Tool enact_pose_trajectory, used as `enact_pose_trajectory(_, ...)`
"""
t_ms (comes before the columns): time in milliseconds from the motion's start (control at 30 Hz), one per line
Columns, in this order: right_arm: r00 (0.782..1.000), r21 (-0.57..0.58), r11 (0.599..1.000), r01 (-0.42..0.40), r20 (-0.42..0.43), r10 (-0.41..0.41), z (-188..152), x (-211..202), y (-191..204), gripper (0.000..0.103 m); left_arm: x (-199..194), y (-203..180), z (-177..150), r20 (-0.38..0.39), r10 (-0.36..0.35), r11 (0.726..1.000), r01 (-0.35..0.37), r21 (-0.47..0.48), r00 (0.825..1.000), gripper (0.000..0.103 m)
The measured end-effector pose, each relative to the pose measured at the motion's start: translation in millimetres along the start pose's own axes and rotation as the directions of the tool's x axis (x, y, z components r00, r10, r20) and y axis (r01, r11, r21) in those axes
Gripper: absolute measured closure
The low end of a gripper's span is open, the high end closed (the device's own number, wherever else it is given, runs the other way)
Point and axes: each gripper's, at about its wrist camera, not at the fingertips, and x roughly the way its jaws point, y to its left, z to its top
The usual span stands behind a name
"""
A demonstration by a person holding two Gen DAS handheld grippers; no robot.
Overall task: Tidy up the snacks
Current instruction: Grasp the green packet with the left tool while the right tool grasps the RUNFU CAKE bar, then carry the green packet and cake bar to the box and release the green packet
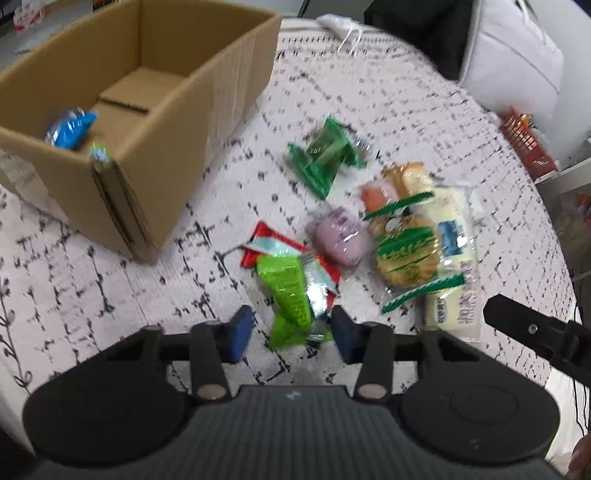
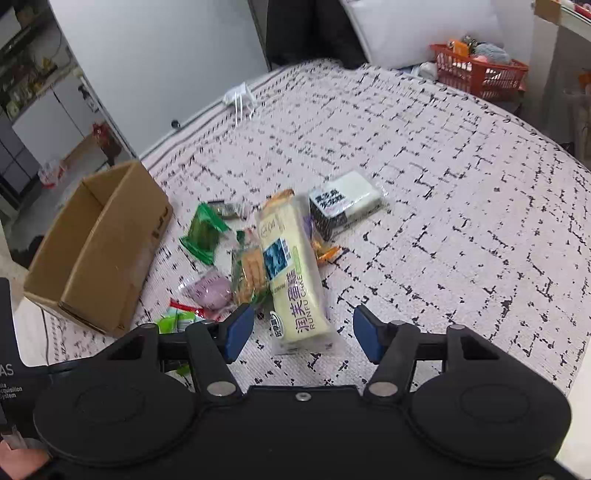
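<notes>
A pile of snacks lies on a patterned cloth. My left gripper (image 1: 293,328) is open, its blue pads on either side of the near end of a bright green packet (image 1: 288,295) that lies on a red wrapper (image 1: 266,240). Beyond are a purple bun (image 1: 341,236), a cookie pack (image 1: 404,251), a long cream cake pack (image 1: 454,258) and a dark green packet (image 1: 325,158). An open cardboard box (image 1: 166,122) at left holds a blue snack (image 1: 70,129). My right gripper (image 2: 303,332) is open over the near end of the cream cake pack (image 2: 291,266). The box (image 2: 107,243) stands to its left.
A black-and-white packet (image 2: 343,203) lies behind the pile. An orange basket (image 2: 480,74) and a white cushion (image 2: 399,29) sit beyond the far edge of the cloth. A white bag (image 2: 240,98) lies at the far left edge. The right gripper's finger (image 1: 524,328) shows in the left wrist view.
</notes>
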Motion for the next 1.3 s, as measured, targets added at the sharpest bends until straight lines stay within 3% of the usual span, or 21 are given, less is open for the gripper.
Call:
enact_pose_trajectory(100, 1.000, -0.010, 1.000, 0.015, -0.027, -0.016, 0, 10, 2, 0.044, 2, 0, -1, 0.002, -0.009, 1.000, 0.009, 0.003, 1.000, 0.071)
enact_pose_trajectory(533, 0.995, -0.038, 0.998, 0.053, -0.088, -0.056, 0, 46, 9, 0.045, -14, -5, 3, 0.016, -0.023, 0.999, 0.022, 0.046, 1.000, 0.073)
enact_pose_trajectory(700, 0.994, -0.023, 0.999, 0.032, -0.106, -0.034, -3, 52, 7, 0.062, -26, 1, 5, 0.032, -0.030, 0.999, 0.028, 0.041, 0.999, 0.073)
enact_pose_trajectory(767, 0.994, -0.007, 1.000, 0.022, -0.110, -0.023, -3, 50, 5, 0.065, -35, 2, 6, 0.045, -0.034, 0.998, 0.032, 0.046, 0.998, 0.074)
enact_pose_trajectory(1300, 0.995, 0.074, 0.997, -0.034, 0.095, 0.027, 5, -19, 1, 0.069, -100, 4, 4, 0.162, -0.068, 0.994, 0.054, 0.090, 0.984, 0.073)
